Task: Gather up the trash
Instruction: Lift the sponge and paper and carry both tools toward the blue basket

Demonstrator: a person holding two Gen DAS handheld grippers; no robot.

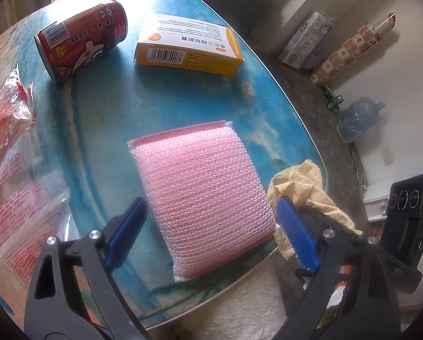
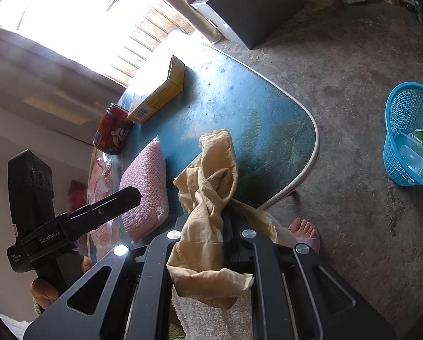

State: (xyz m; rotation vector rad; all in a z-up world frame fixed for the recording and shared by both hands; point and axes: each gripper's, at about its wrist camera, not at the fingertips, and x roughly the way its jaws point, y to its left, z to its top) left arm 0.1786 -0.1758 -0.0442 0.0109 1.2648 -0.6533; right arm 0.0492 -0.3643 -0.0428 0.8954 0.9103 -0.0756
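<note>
A pink mesh-wrapped sponge (image 1: 205,195) lies flat on the blue table (image 1: 183,104). My left gripper (image 1: 211,233) hangs over its near end, open, one blue pad on either side and neither touching it. A red can (image 1: 81,42) lies on its side at the far left, with a yellow carton (image 1: 188,45) beside it. My right gripper (image 2: 228,212) is shut on a crumpled tan paper (image 2: 211,175) at the table's near edge, and the paper hides its fingertips. The sponge (image 2: 146,181), can (image 2: 112,130) and carton (image 2: 157,90) also show in the right wrist view.
A clear plastic bag with red print (image 1: 10,170) lies at the table's left. On the concrete floor to the right stands a blue mesh basket (image 2: 410,104) holding a clear container and a green item. A bare foot (image 2: 305,232) is under the table's edge. A water jug (image 1: 359,116) stands by the wall.
</note>
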